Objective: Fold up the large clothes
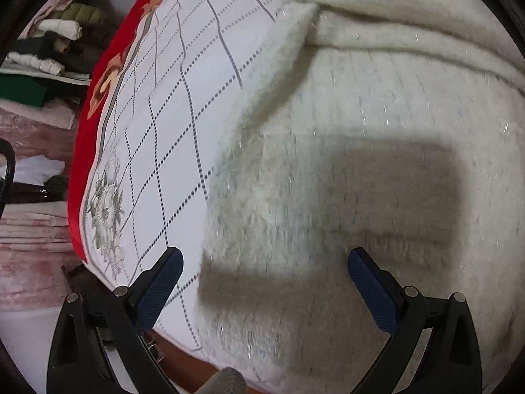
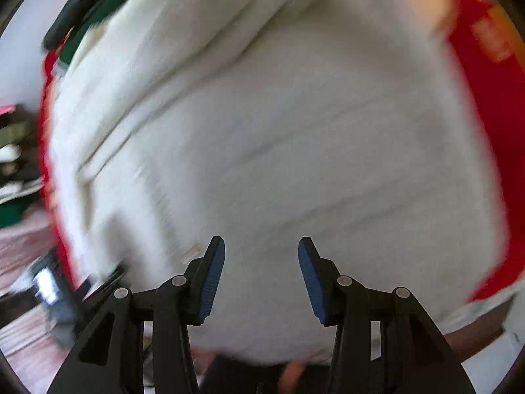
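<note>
Left hand-held gripper (image 1: pixel 265 259) spread wide, right hand-held gripper (image 2: pixel 261 248) apart, both empty above white fuzzy sweater (image 1: pixel 361 115) on quilted bed cover (image 1: pixel 157 105).

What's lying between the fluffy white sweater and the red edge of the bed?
In the left wrist view, only the white checked bedsheet lies between the sweater and the red edge; nothing rests on that stretch.

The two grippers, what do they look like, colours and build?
Both look alike. The left gripper has matte black angular plastic linkage arms with triangular cut-outs and round silver pivot pins, ending in fingers faced with dark blue dimpled pads. The right gripper has the same black frame and silver pins, with blue ribbed-looking pads. No cables or markings visible.
</note>
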Tool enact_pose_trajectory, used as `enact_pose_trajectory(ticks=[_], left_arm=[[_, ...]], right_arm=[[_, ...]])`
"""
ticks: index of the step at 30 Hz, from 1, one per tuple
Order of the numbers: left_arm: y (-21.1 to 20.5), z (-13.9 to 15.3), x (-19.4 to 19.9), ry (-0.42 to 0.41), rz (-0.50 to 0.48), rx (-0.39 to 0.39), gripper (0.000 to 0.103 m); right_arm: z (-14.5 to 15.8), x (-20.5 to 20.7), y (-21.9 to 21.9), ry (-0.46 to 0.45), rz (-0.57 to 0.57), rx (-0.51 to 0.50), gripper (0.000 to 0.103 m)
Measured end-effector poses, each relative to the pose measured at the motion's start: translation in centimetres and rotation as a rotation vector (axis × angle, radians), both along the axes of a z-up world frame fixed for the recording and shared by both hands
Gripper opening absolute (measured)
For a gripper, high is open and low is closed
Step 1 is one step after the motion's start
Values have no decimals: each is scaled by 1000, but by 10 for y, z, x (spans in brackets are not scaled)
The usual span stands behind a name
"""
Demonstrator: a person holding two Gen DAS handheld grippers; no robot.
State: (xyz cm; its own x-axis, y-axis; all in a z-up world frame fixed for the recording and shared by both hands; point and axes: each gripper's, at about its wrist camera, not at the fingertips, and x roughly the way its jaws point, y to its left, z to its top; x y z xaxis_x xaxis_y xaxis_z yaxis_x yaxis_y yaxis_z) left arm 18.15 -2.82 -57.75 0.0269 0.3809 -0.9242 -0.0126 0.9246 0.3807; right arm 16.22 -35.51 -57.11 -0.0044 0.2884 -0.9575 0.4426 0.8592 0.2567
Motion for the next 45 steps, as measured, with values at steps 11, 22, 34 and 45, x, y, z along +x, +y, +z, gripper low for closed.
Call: enact_pose_trajectory(ticks=[11,22,34,45], left_arm=[[-37,38,21,-110,-109,-79,103],[-77,86,0,-175,-139,-47,103],[-280,93,-72,-162,-143,237,103],[-435,28,-97,-43,-232,265,103]], right_arm=[[-34,-18,-114,47,-111,-117,9],[6,-53,-156,57,-32,61,25],[43,12,-223,-136,289,81,80],[1,26,-319,-41,332,29,80]])
